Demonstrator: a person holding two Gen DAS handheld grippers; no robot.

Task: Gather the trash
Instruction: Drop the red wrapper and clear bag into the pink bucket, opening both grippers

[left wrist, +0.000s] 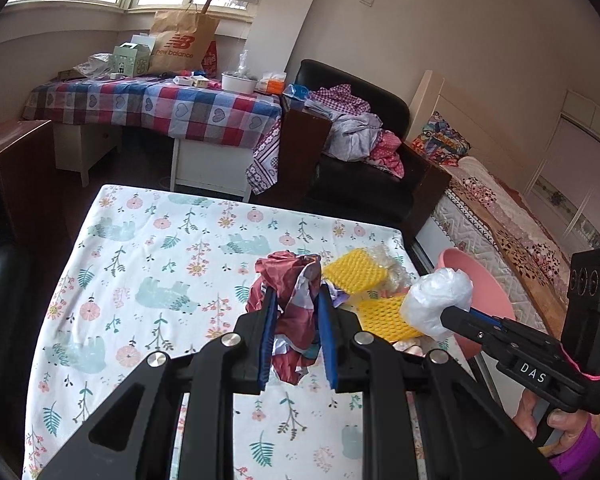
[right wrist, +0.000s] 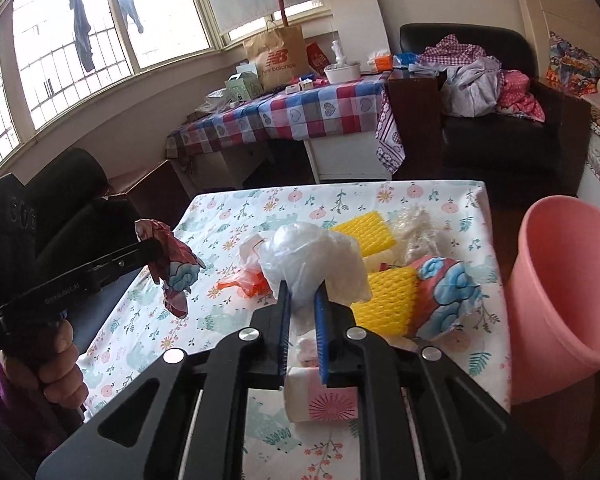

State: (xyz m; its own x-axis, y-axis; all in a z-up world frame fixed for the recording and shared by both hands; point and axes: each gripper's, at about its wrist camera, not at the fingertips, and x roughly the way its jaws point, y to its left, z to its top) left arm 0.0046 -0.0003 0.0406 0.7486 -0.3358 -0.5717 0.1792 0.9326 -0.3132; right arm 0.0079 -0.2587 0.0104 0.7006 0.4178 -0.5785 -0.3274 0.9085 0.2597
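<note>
My left gripper (left wrist: 295, 300) is shut on a crumpled red wrapper (left wrist: 290, 322) and holds it above the floral table (left wrist: 140, 264); it also shows in the right wrist view (right wrist: 172, 268). My right gripper (right wrist: 302, 294) is shut on a crumpled clear plastic bag (right wrist: 312, 260), also seen in the left wrist view (left wrist: 438, 300). On the table lie two yellow foam nets (right wrist: 388, 296), a red-and-blue wrapper (right wrist: 446, 296), an orange-and-white bag (right wrist: 248, 276), clear crinkled plastic (right wrist: 414, 228) and a paper cup (right wrist: 324, 400). A pink bin (right wrist: 560, 292) stands right of the table.
A plaid-covered table (right wrist: 300, 112) with a paper bag and boxes stands behind. A black armchair (right wrist: 500, 140) piled with clothes is at the back right. A bed (left wrist: 500, 216) lies to the right. A dark wooden cabinet (left wrist: 16, 168) stands to the left.
</note>
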